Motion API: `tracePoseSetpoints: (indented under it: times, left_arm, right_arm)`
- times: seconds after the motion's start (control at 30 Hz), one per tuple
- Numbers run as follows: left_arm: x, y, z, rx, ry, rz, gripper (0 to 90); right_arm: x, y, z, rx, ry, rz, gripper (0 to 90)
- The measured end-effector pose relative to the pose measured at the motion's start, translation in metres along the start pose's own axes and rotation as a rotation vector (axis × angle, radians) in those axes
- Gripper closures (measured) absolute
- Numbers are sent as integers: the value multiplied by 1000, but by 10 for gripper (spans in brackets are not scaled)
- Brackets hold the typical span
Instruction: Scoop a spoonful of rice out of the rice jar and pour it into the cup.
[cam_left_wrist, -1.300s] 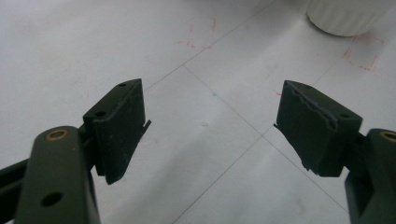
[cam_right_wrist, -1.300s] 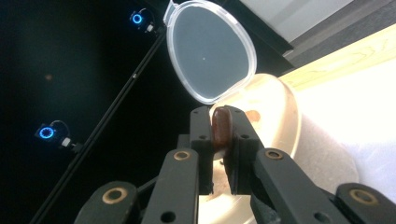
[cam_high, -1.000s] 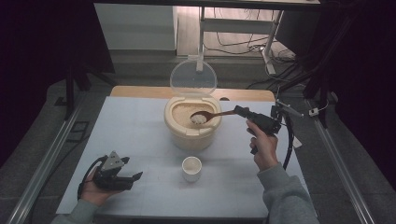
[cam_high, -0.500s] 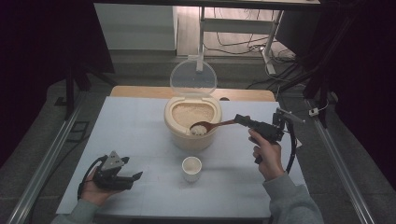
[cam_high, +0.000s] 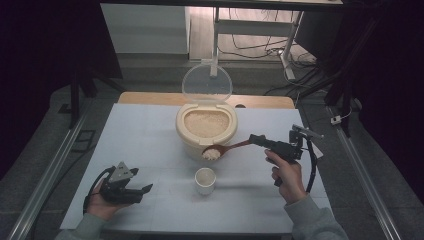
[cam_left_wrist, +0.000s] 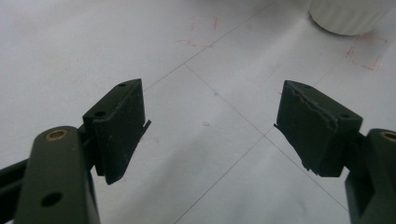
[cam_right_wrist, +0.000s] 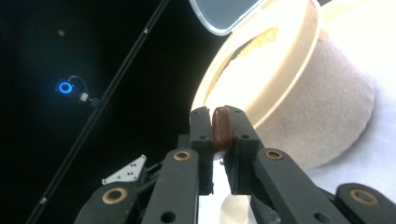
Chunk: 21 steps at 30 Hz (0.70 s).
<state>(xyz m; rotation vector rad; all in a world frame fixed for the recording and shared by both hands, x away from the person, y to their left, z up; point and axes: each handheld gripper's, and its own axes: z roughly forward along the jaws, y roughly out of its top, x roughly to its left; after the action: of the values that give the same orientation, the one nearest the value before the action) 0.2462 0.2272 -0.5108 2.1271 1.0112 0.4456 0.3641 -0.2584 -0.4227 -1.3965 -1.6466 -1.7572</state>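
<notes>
Rice (cam_high: 211, 153) sits heaped in the bowl of a brown wooden spoon (cam_high: 226, 149), held in the air just in front of the beige rice container (cam_high: 205, 127) and above and behind the small white cup (cam_high: 205, 180), which stands near the middle of the table's (cam_high: 150, 145) front half. The right gripper (cam_high: 256, 140) is clamped on the spoon's handle; in the right gripper view the handle end (cam_right_wrist: 221, 127) is pinched between both pads. The left gripper (cam_high: 145, 190) rests near the front left corner of the table, jaws spread apart with nothing between them, the cup's base (cam_left_wrist: 350, 16) just ahead of it.

Progress, as judged: scooping is done, and the load is out of the container, whose clear lid (cam_high: 206, 84) stands raised. Remaining: carry the spoon over the cup and tip the rice in. The cup's contents cannot be made out.

Change from the earlier frames: the spoon bowl was inside the container a second ago and at its front rim half a second ago; now it has cleared the rim and moved toward the cup. The left hand has not shifted.
</notes>
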Motion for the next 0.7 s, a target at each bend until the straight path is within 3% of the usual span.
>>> tracePoseSetpoints:
  times: [0.33, 0.7]
  left_arm:
    - [0, 0, 1, 3, 0, 1, 238]
    - [-1, 0, 1, 4, -1, 4, 238]
  right_arm:
    - [-7, -12, 2, 64, -43, -31, 824]
    - [-3, -15, 11, 114, -93, -89, 824]
